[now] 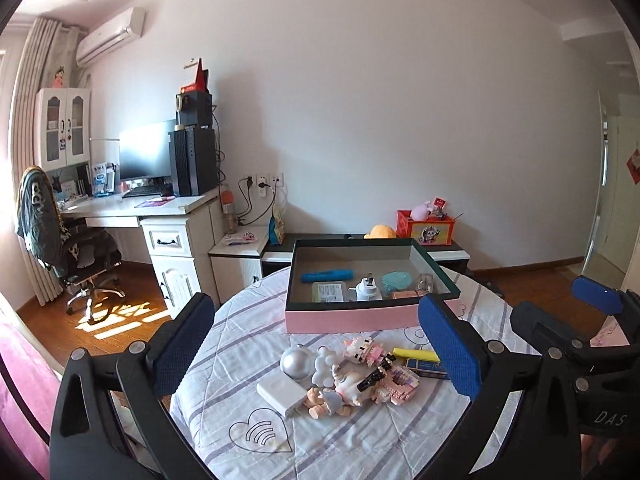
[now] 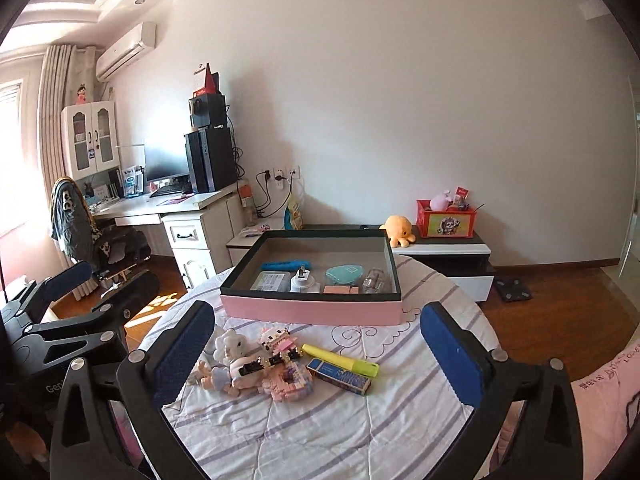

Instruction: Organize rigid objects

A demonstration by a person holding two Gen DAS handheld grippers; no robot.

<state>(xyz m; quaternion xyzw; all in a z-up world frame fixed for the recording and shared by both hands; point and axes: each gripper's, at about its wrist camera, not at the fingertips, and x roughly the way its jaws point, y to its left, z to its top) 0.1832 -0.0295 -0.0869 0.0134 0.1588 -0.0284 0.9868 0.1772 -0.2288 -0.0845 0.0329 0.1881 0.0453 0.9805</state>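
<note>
Open cloth on the near bench [image 2: 320, 432], nothing lying there, easy passage. Ahead, a heap of toys [image 2: 260, 364], a yellow marker [image 2: 340, 360] and a small blue box [image 2: 340, 378] block the middle. Beyond them a strip of bare cloth, then the tray [image 2: 312, 310] and its raised wall; its back half is free, the front row crowded.

Home bedroom-study. Evidence: wall air conditioner [image 1: 110, 36] above curtains [image 1: 36, 80]; white corner desk [image 1: 160, 208] bearing monitor [image 1: 146, 152] and computer tower [image 1: 192, 160]; swivel chair [image 1: 68, 236] draped with garment; white glass-door cabinet [image 1: 62, 128]; low TV cabinet [image 2: 448, 256] with orange plush octopus [image 2: 396, 230] and red toy box [image 2: 446, 220]; wood floor [image 2: 560, 312]; round table [image 2: 320, 420] under striped quilted cloth.
</note>
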